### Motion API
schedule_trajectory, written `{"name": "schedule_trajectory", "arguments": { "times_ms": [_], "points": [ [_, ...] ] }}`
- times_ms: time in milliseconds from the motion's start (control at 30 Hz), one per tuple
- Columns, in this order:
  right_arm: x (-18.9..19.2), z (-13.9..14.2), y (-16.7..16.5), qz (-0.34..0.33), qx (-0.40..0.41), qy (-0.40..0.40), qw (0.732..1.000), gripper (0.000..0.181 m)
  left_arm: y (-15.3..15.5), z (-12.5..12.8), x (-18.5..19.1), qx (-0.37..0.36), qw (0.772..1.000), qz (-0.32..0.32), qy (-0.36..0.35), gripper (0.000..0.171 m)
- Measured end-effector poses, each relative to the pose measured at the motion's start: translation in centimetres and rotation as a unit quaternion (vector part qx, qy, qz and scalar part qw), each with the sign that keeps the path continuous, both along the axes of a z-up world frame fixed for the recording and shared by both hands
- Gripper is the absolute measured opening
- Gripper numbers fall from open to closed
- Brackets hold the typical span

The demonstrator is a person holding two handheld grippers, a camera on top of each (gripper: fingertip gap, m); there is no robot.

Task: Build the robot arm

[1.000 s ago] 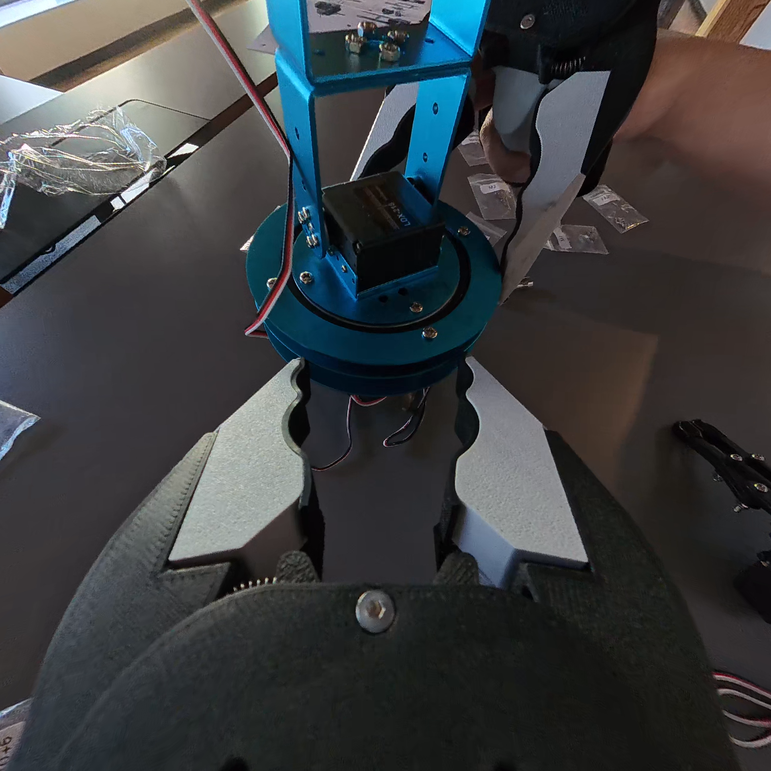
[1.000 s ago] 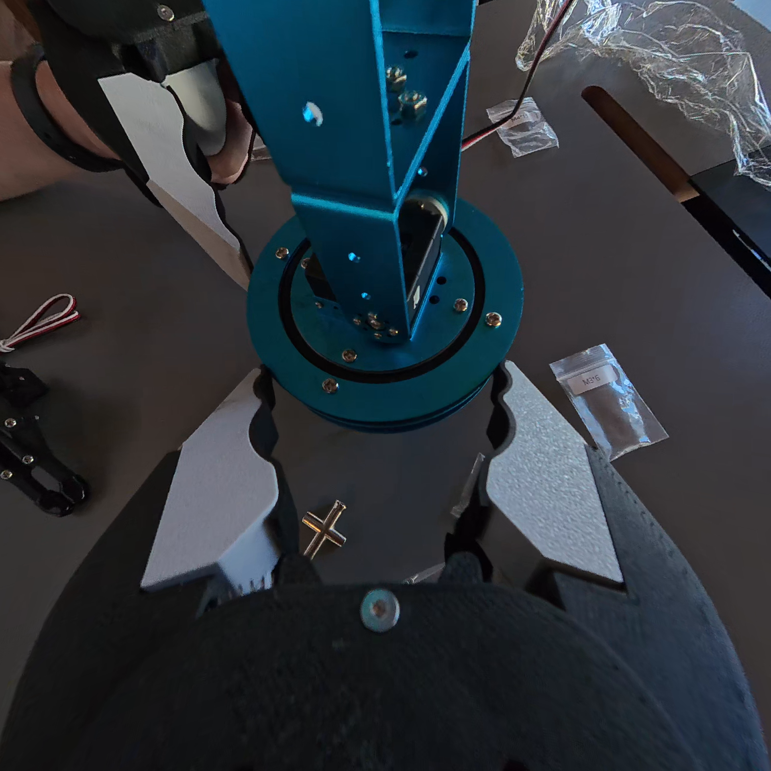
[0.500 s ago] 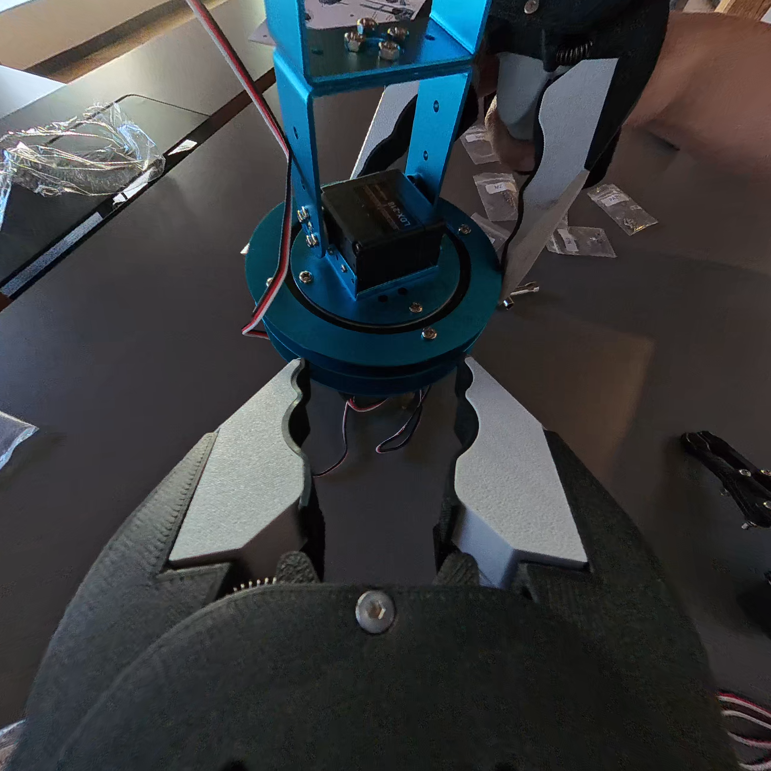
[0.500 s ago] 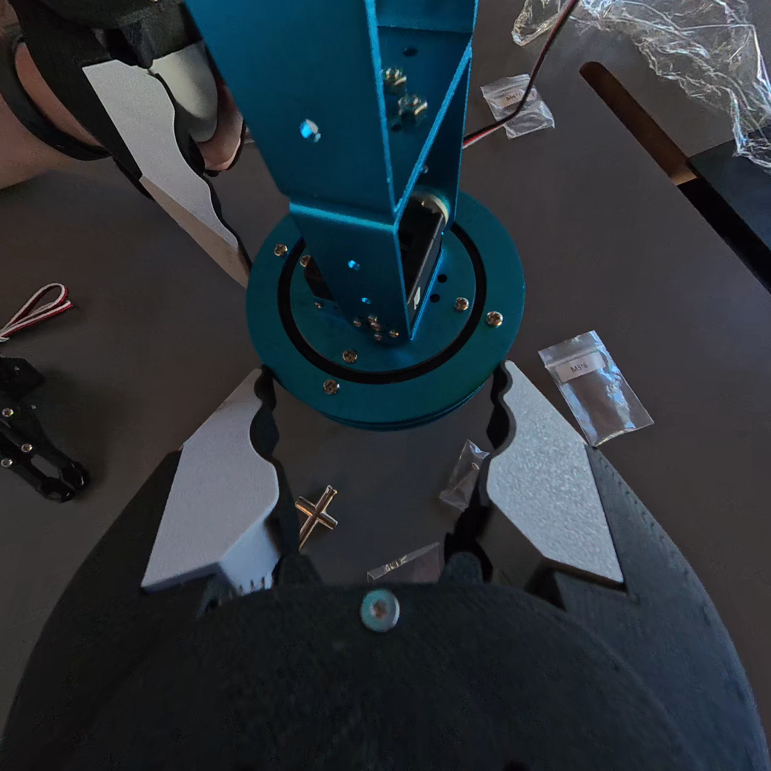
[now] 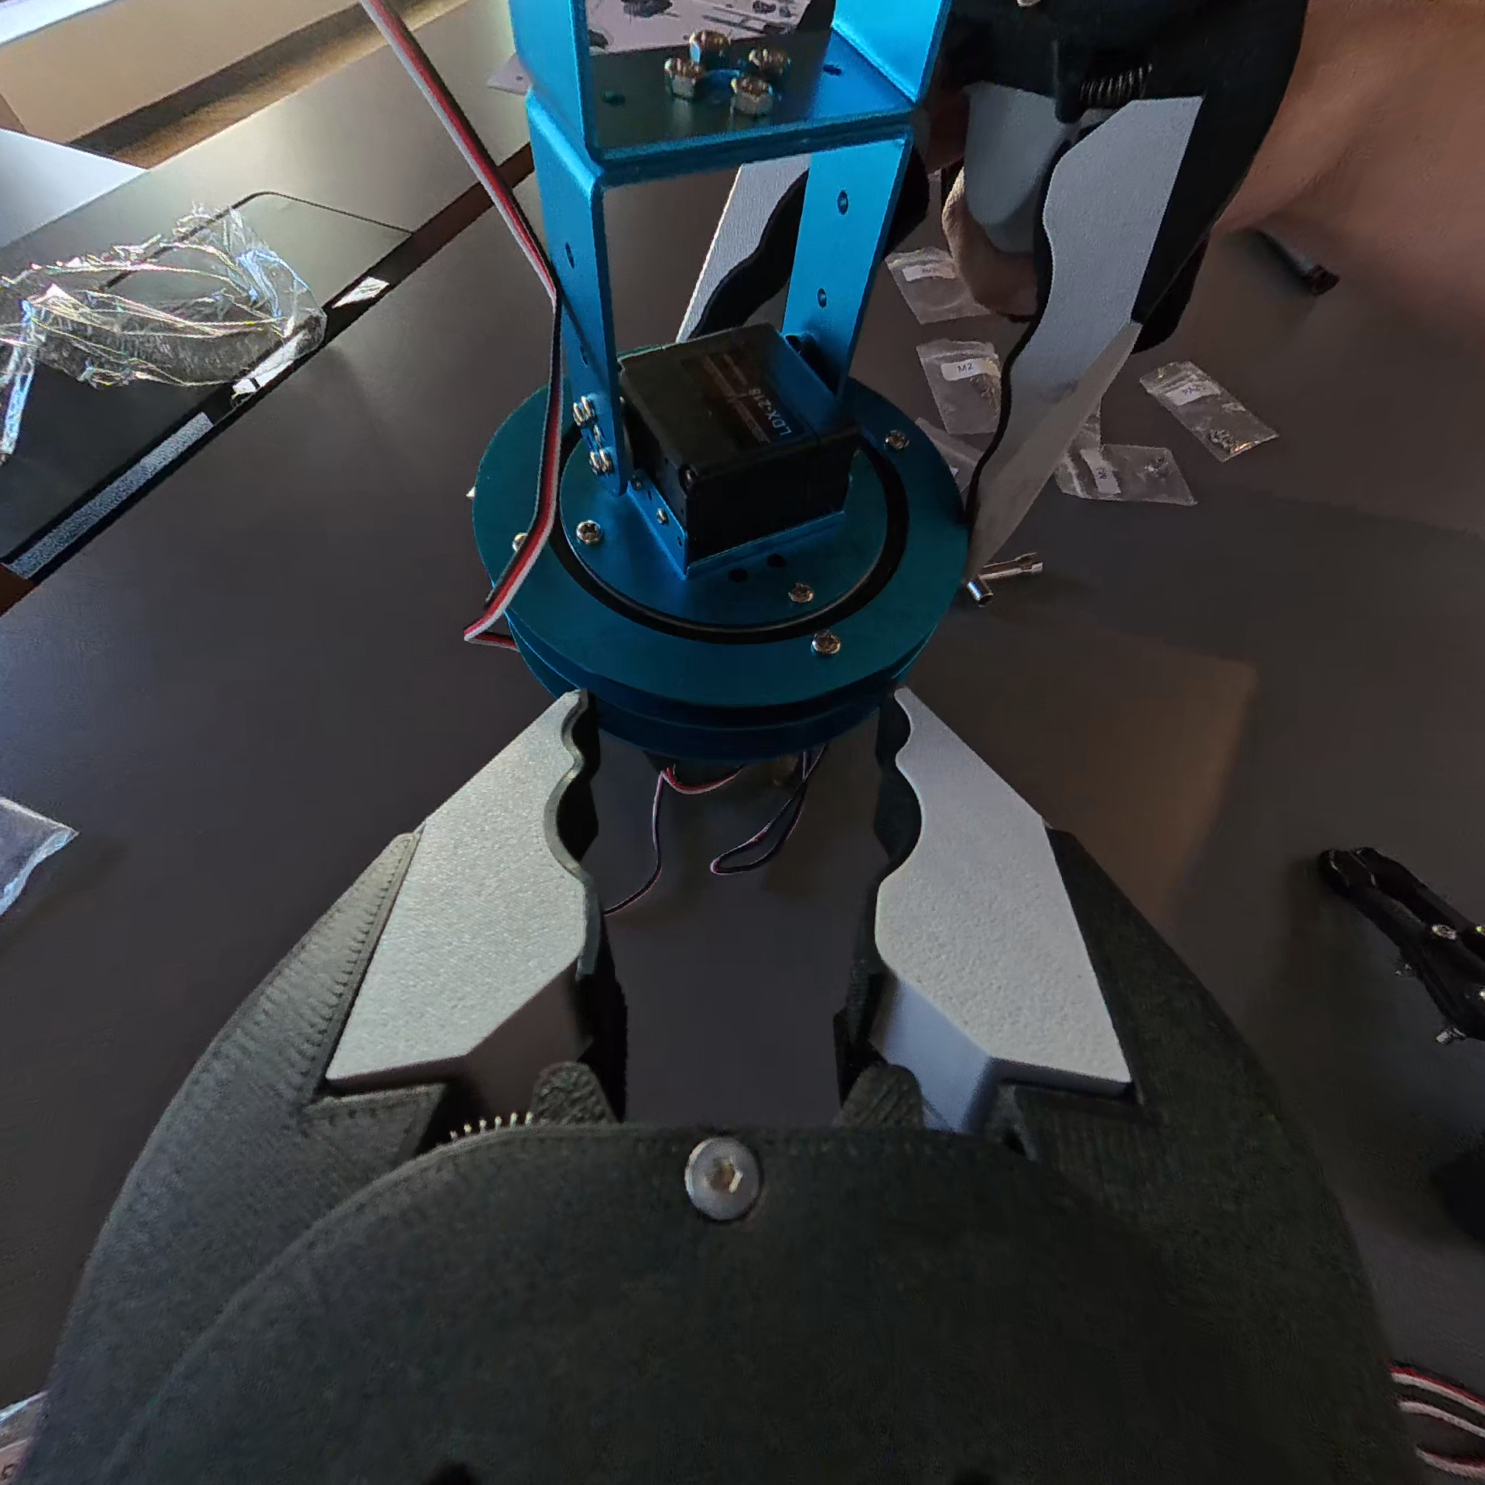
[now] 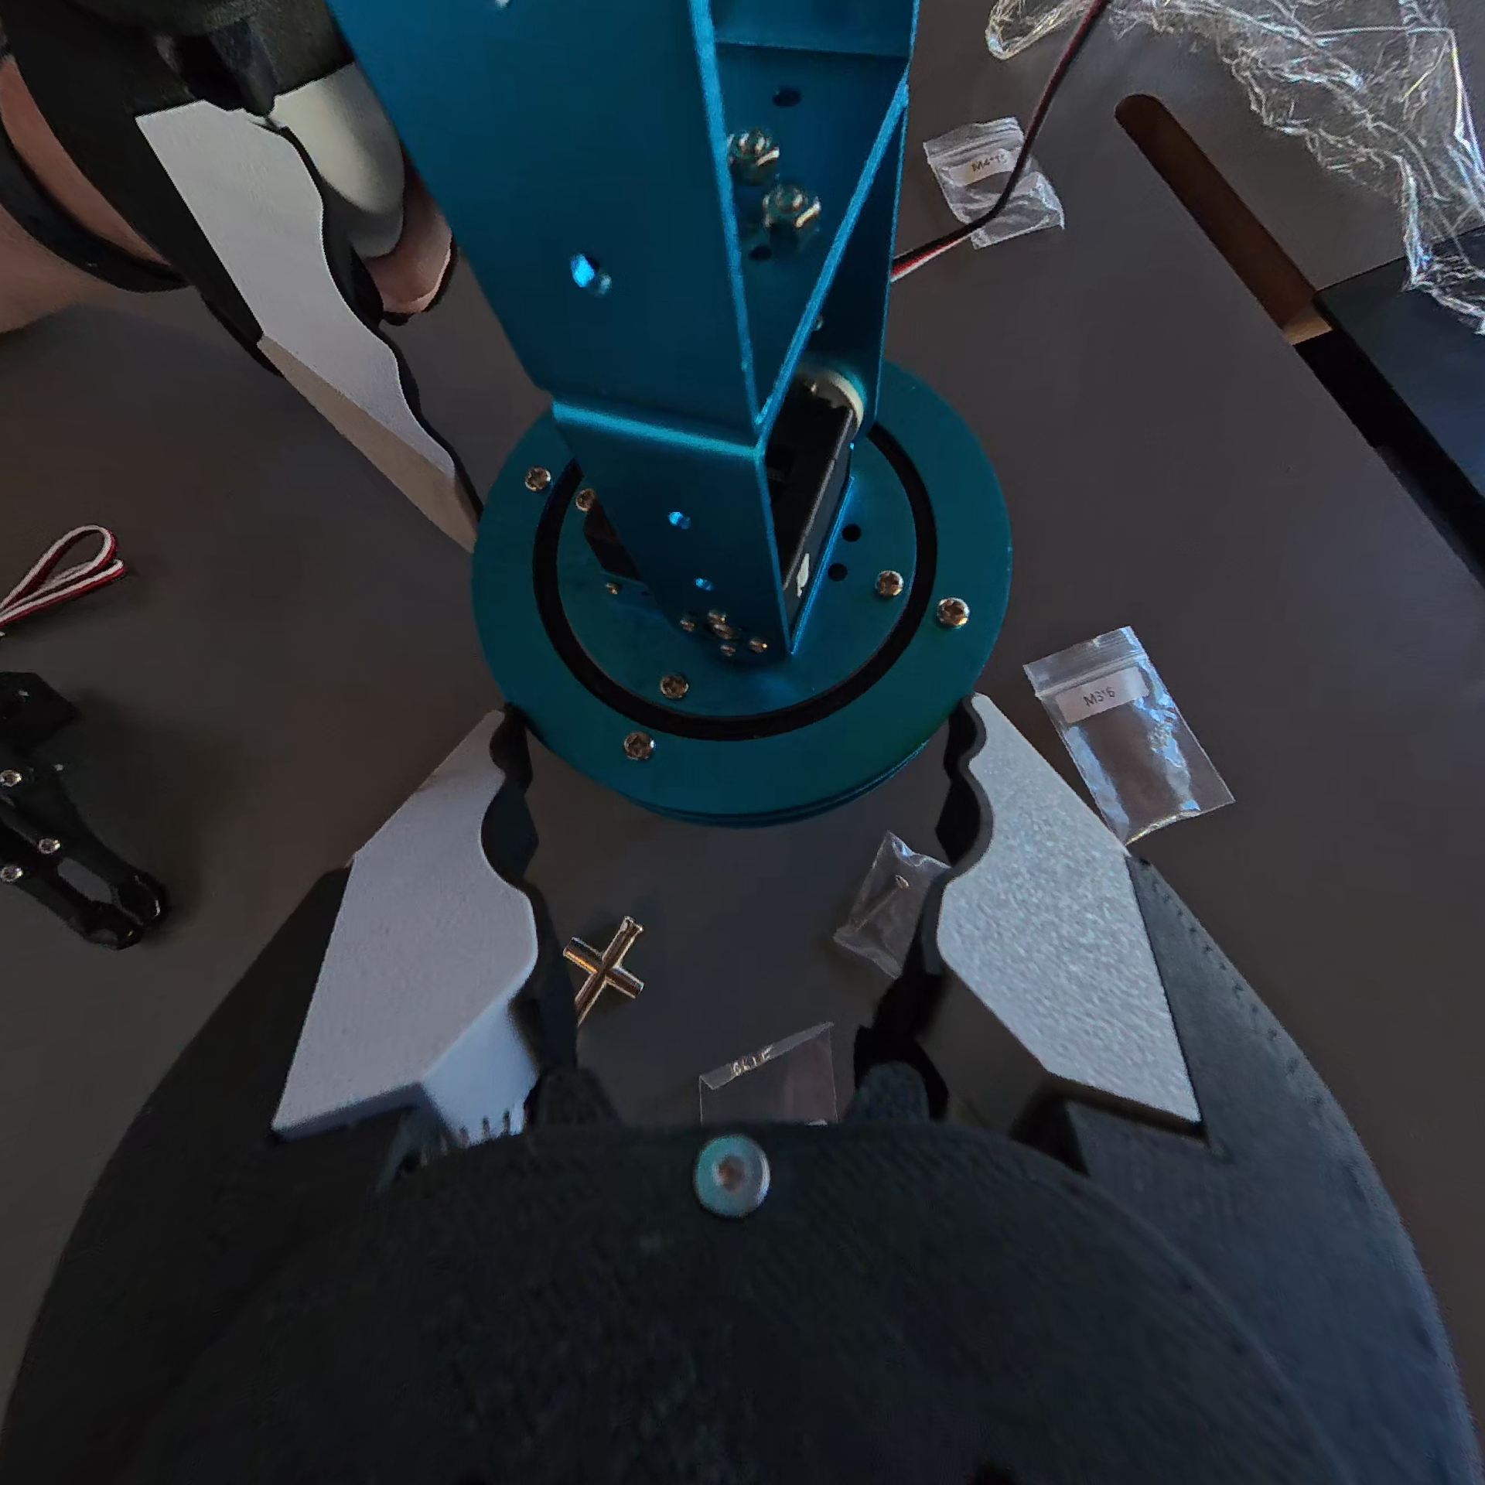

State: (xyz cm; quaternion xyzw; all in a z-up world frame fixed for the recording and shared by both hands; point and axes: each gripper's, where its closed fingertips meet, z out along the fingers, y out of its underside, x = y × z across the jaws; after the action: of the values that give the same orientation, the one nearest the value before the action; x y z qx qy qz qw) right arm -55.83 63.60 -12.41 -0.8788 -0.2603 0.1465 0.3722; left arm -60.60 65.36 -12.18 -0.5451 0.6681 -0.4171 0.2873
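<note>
The left gripper (image 5: 735, 707) has its jaws spread, fingertips at either flank of the round blue anodised metal turntable base (image 5: 707, 659), whose underside looks lifted off the dark matte tabletop (image 5: 241, 643), with thin wires hanging beneath; whether the tips actually touch the rim I cannot tell. From the opposite side the right gripper (image 6: 735, 715) is likewise spread about the same base, at 12 o'clock in its own view. As a judgement, carrying this well means squeezing evenly at both flanks, low on the rim, keeping the tall blue U-shaped bracket (image 5: 723, 161) upright and the red, white and black servo lead (image 5: 514, 265) free of the fingers. Counted: one base, one black box-shaped servo (image 5: 731, 450) on it, four brass nuts (image 5: 723, 72) on the bracket shelf, one small chrome cross-shaped wrench (image 6: 603, 968) at 6 o'clock of the base, four small clear plastic bags (image 6: 1125, 731) in the right view, one crumpled clear wrapping (image 5: 153, 305), and one black claw-like part (image 6: 72, 852) at 9 o'clock.
</note>
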Motion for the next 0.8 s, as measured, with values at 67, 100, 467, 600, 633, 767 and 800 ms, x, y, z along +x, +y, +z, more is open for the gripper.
{"name": "schedule_trajectory", "arguments": {
  "times_ms": [67,100,467,600,633,767,800],
  "points": [
    [0.1,0.1,0.0,-0.001,0.0,-0.001,1.0,0.103,0.0,0.1,0.1,0.0,1.0,0.0,-0.002,0.068],
    [0.1,0.2,0.0,-0.001,0.0,-0.001,1.0,0.103,0.0,0.2,0.1,0.0,1.0,0.0,-0.003,0.068],
    [0.3,1.3,1.0,0.011,-0.006,-0.011,1.0,0.103,0.9,1.4,0.3,0.003,1.0,0.013,-0.011,0.068],
    [0.2,1.4,1.9,0.021,-0.011,-0.01,1.0,0.103,1.7,1.5,0.1,0.001,1.0,0.024,-0.011,0.068],
    [0.1,1.4,2.2,0.024,-0.012,-0.01,1.0,0.103,1.9,1.5,0.1,0.002,1.0,0.027,-0.011,0.068],
    [-0.2,1.1,3.4,0.042,-0.017,-0.012,0.999,0.103,3.1,1.4,-0.3,0.009,0.999,0.044,-0.01,0.068],
    [-0.3,1.0,3.8,0.047,-0.02,-0.014,0.999,0.103,3.5,1.3,-0.4,0.013,0.999,0.048,-0.007,0.068]
  ]
}}
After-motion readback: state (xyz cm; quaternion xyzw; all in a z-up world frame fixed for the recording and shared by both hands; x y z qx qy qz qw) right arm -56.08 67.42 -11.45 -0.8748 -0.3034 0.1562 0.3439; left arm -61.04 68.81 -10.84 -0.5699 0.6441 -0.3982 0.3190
